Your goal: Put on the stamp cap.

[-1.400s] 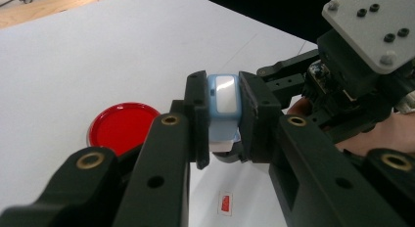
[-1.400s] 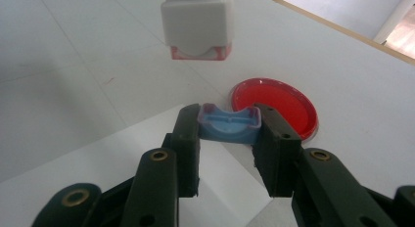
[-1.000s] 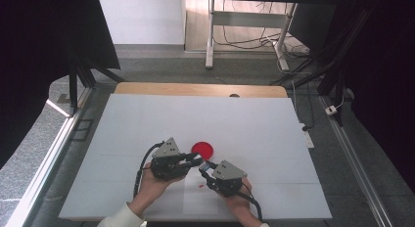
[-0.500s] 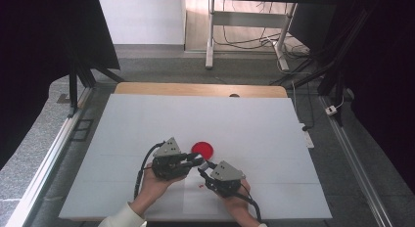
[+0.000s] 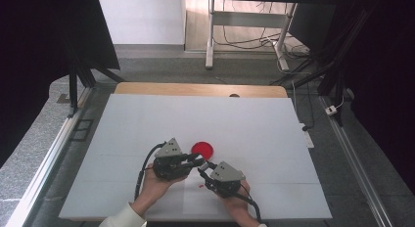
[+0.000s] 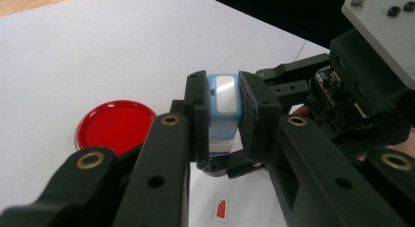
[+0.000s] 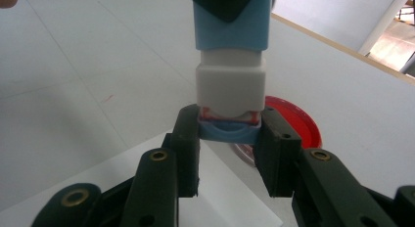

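Item: stamp point(image 6: 223, 107), blue-and-white, held off the bench point(image 5: 254, 124) between both tools, near the red dish point(image 5: 202, 148). Left tool point(image 6: 223, 120) clenched on the blue body; right tool point(image 7: 229, 134) clenched on the blue cap end, white section between. Long axis runs from one tool straight to the other, so parting the cap looks like a pull along that line.

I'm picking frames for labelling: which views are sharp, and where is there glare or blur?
High view: even light, table sharp, surroundings dark. Left gripper view: glare on the blue-and-white stamp, near jaws soft, red lid fairly clear. Right gripper view: stamp crisp, background washed out.
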A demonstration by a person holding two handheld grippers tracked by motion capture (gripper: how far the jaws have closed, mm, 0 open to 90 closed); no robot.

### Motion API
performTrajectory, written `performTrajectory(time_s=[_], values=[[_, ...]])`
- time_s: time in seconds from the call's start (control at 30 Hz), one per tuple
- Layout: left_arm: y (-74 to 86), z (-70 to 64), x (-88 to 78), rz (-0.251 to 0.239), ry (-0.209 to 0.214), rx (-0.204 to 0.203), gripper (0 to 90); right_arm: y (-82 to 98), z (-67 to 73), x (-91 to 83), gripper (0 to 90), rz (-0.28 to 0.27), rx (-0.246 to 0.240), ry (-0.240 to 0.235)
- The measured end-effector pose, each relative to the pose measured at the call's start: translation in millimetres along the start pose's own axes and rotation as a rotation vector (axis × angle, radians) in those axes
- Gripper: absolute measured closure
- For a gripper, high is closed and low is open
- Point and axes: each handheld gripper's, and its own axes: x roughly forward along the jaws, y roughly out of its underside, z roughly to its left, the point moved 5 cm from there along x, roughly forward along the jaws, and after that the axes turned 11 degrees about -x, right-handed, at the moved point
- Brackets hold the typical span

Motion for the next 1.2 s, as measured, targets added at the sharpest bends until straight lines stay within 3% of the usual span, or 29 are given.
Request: performTrajectory(time_s=[1.2], values=[[1.9,0.3,2.7,0.001,0.002,-0.008,75.0,1.2,-0.4,-1.0,63.6,-0.007,0.0,0.026]])
